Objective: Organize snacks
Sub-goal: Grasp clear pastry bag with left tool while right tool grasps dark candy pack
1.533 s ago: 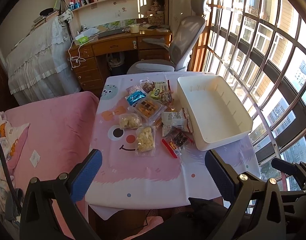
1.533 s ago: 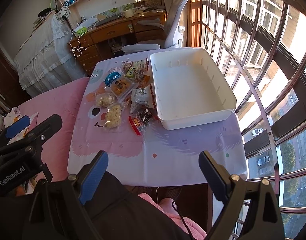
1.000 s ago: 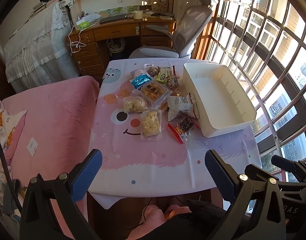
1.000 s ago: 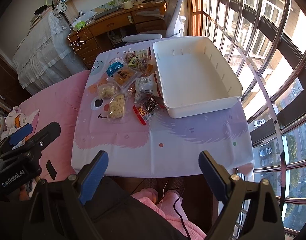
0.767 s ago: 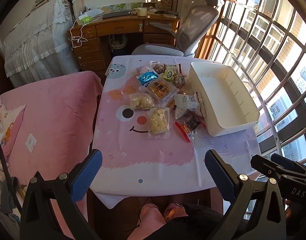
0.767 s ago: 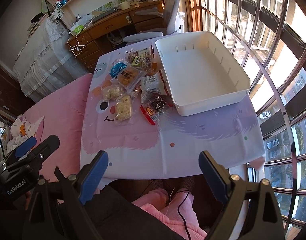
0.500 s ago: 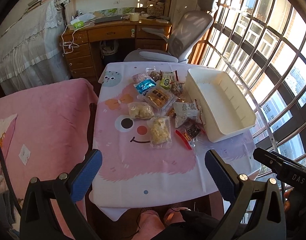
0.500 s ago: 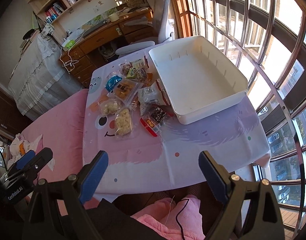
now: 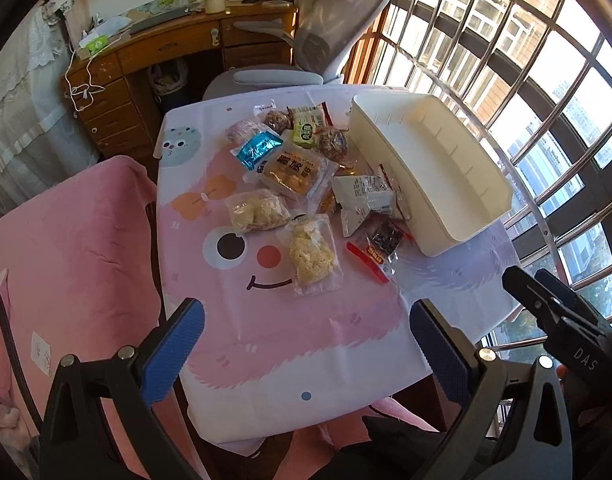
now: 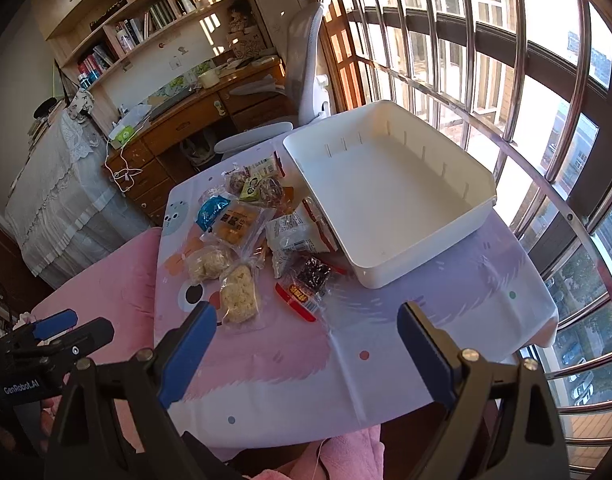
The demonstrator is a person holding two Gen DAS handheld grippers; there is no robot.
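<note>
Several wrapped snacks lie in a cluster on a small table with a pink cartoon cloth (image 9: pixel 274 332): a pale crumbly pack (image 9: pixel 311 254) nearest me, a second one (image 9: pixel 256 212), an orange pack (image 9: pixel 292 170), a blue pack (image 9: pixel 260 148), a white pack (image 9: pixel 363 192) and a dark pack with a red strip (image 9: pixel 379 246). An empty white bin (image 9: pixel 457 200) stands right of them, also in the right wrist view (image 10: pixel 385 200). My left gripper (image 9: pixel 306 340) and my right gripper (image 10: pixel 306 340) are both open and empty, above the table's near edge.
A pink-covered bed (image 9: pixel 66 248) lies left of the table. A grey office chair (image 9: pixel 325 32) and a wooden desk (image 9: pixel 166 48) stand beyond it. Barred windows (image 9: pixel 525 80) run along the right side.
Both grippers have moved closer to the table and lower; the snacks and bin appear larger. Nothing on the table has moved. Both grippers stay open.
</note>
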